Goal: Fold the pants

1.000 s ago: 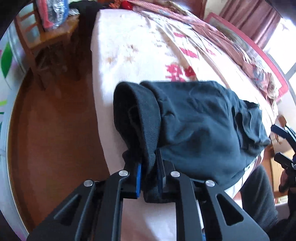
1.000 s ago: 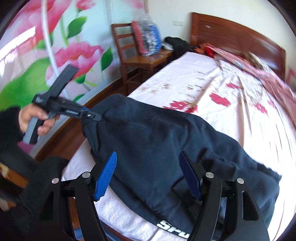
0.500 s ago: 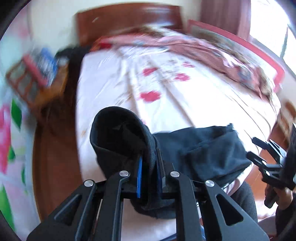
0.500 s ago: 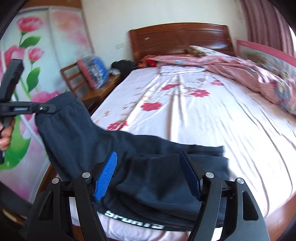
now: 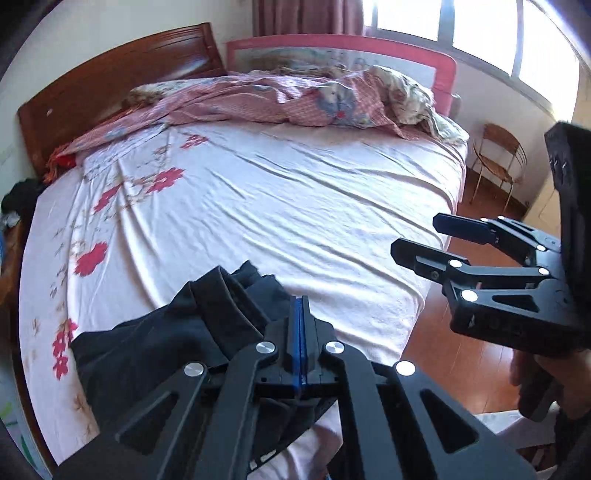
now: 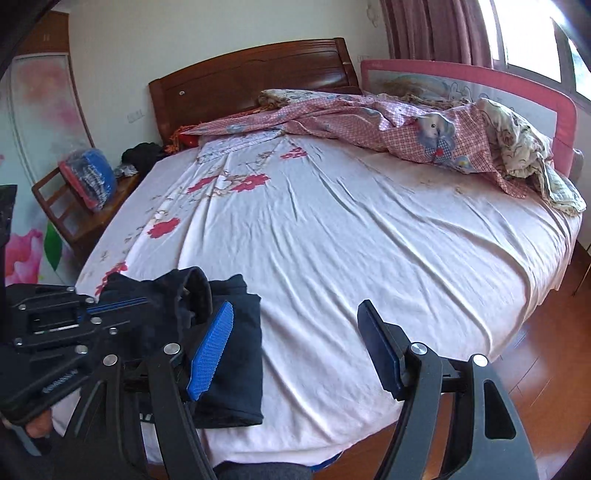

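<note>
1. Left gripper (image 5: 301, 306): pads pressed together with nothing between them, just beside the pants
2. Right gripper (image 6: 295, 347): jaws spread, empty, above the bed sheet (image 6: 351, 240)
3. Pants (image 6: 236, 354): dark, folded, lying at the near-left bed edge

Black claw (image 5: 300, 306), blue pads (image 6: 210, 350), silver screws (image 5: 266, 347)

Both views are lit brightly by daylight admitted through the window (image 5: 476, 33) at the upper right, where the panes are blown out to white. Soft shadows are cast in the creases of the bed sheet (image 6: 351, 236). Strong fisheye bending is seen toward the edges, with dark vignetted corners. The dark pants (image 5: 155, 343) are rendered almost without detail.
</note>
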Demonstrator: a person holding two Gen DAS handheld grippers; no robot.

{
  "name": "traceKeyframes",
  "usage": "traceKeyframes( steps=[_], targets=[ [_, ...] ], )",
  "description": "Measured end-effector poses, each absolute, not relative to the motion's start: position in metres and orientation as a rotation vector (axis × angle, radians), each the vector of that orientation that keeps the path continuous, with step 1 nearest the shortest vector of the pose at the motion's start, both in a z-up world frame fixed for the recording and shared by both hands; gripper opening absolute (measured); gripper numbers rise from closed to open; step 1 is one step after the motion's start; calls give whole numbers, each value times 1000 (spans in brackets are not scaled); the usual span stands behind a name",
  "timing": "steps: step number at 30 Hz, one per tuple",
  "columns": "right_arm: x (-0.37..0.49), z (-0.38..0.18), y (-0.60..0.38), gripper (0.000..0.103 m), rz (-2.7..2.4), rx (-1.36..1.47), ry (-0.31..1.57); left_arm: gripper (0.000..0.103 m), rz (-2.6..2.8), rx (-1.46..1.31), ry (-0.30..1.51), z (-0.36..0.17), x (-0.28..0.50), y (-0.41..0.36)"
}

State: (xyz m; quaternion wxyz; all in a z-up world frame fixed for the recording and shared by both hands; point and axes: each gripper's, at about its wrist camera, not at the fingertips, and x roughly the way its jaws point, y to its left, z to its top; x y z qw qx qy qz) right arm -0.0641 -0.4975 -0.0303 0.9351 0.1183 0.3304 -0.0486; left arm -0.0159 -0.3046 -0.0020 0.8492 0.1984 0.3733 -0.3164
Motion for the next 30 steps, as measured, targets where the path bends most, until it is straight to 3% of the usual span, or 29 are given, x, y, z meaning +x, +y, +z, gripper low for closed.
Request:
traceKeyframes(
  steps=[6, 8, 9, 11, 15, 22, 30],
  targets=[
    [-72, -61, -524, 70, -141, 306, 744, 1, -744, 494, 799, -30, -38, -345],
    [-69, -65, -516, 70, -115, 323, 767, 7, -712, 491, 785, -24, -47, -326],
    [-66, -65, -508, 70, -67, 342, 777, 15, -684, 502, 779, -19, -47, -310],
    [-64, -62, -484, 82, 2, 376, 776, 74, -616, 483, 751, -5, -48, -265],
    [-44, -68, -434, 83, 151, 420, 823, 89, -405, 494, 655, 23, -37, -152],
    [-28, -89, -410, 83, 179, 496, 895, 92, -75, 451, 696, 23, -31, -12],
    [-5, -111, -388, 83, 180, 464, 973, 92, 31, 473, 776, -21, -33, -12]
  ],
)
